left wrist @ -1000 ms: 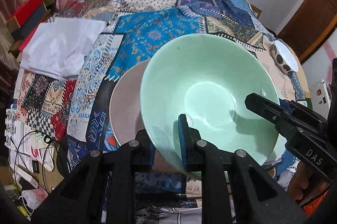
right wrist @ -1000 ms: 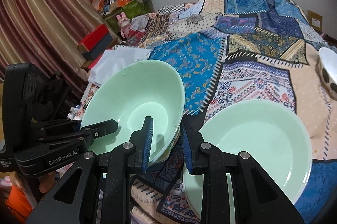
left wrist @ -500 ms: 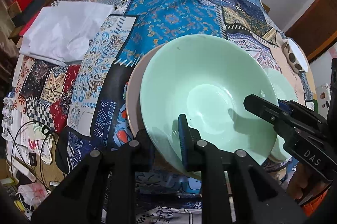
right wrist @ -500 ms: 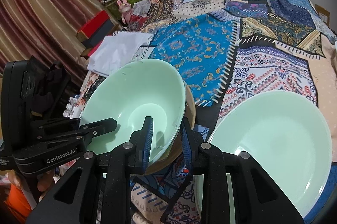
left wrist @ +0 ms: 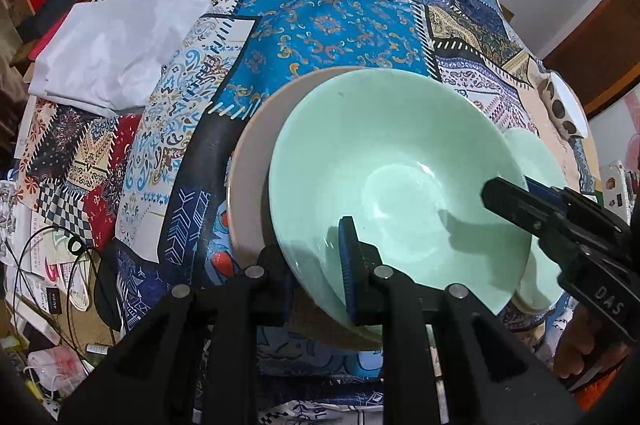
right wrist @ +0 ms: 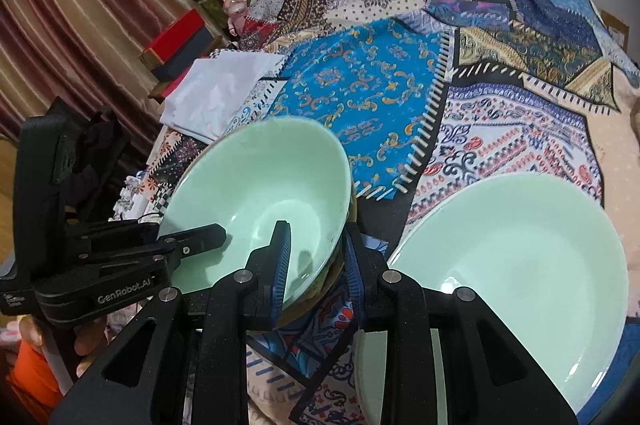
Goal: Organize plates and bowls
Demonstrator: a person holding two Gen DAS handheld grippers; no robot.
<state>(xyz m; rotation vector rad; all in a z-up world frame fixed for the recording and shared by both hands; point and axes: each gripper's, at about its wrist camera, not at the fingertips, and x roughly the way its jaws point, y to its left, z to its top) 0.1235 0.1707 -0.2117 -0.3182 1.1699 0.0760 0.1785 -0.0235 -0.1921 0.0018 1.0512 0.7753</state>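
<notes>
A pale green bowl [left wrist: 400,177] is tilted over a beige plate [left wrist: 256,161] on the patchwork cloth. My left gripper [left wrist: 316,265] is shut on the bowl's near rim. My right gripper [right wrist: 316,257] is shut on the bowl's [right wrist: 260,185] opposite rim; its finger [left wrist: 516,201] shows at the right in the left wrist view. A pale green plate [right wrist: 516,265] lies on the cloth to the right of the bowl; its edge shows in the left wrist view [left wrist: 536,161]. The left gripper shows at the left in the right wrist view [right wrist: 200,239].
A folded white cloth [left wrist: 116,45] lies at the far left of the table. A white spotted dish [left wrist: 564,109] sits at the far right edge. Boxes and a pink rabbit toy [right wrist: 234,5] stand beyond the table's left side. Cables and papers [left wrist: 48,265] lie below left.
The bowl, held by both grippers, has moved further over the beige plate. More of the plate shows to its left, and the green plate looks nearer.
</notes>
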